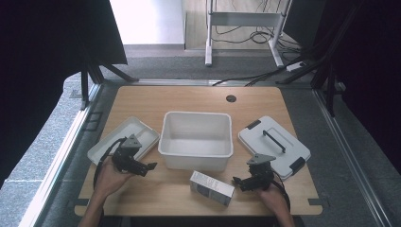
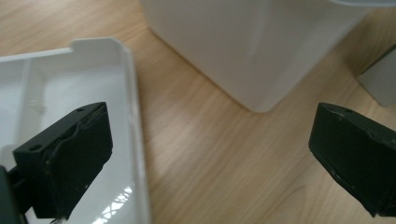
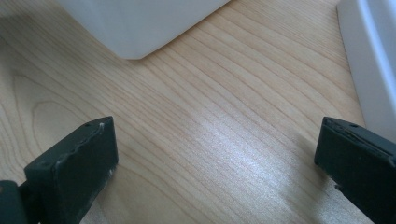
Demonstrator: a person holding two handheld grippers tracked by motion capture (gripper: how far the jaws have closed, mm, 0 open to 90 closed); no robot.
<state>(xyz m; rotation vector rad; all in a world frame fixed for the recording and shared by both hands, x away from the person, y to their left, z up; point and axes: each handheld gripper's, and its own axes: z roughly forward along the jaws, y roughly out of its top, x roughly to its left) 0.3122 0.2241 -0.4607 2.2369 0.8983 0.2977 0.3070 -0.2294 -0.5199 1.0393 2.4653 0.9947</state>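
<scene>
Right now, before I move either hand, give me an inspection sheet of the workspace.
Surface: wooden table, round cable hole at the far edge.
Job's things: open white bin at centre, nothing seen inside; small grey-and-white box lying in front of it; shallow white tray to its left; white lid with a dark handle to its right.
Clutter: nothing seen.
Grippers: left gripper open, beside the tray, nothing between the jaws; right gripper open, between box and lid, holding nothing.
Cables: one trails from each gripper; more lie on the floor beyond the table.
Surroundings: grey carpet, black curtains at both sides, a white frame behind.
</scene>
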